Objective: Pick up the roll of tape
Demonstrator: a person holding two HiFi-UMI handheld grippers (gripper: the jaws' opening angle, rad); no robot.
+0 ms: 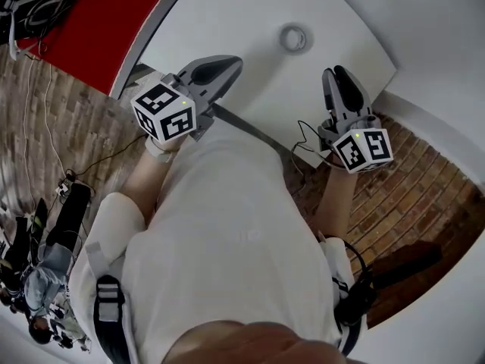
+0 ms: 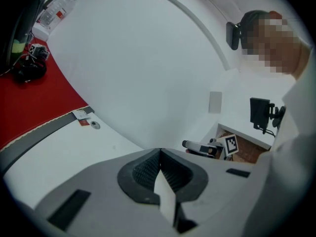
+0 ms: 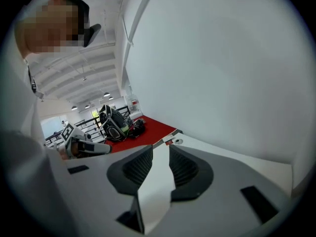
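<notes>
The roll of tape [image 1: 293,38] is a pale ring lying flat on the white table [image 1: 227,14], toward its far side. My left gripper [image 1: 236,61] hangs over the table's near left part, short of the roll and to its left; its jaws meet, shut on nothing [image 2: 160,151]. My right gripper [image 1: 333,70] is over the near right part, just short of the roll and right of it. Its jaws stand a narrow gap apart with nothing between them [image 3: 161,149]. In both gripper views a small round thing [image 3: 177,141] lies on the table ahead; I cannot tell whether it is the roll.
A white wall [image 1: 439,21] curves along the table's right side. A red floor [image 1: 98,29] lies left of it, with bags and cables [image 3: 113,122]. Brick floor [image 1: 424,196] runs below. A black cable [image 1: 303,139] hangs at the near table edge. People stand at the lower left [image 1: 38,279].
</notes>
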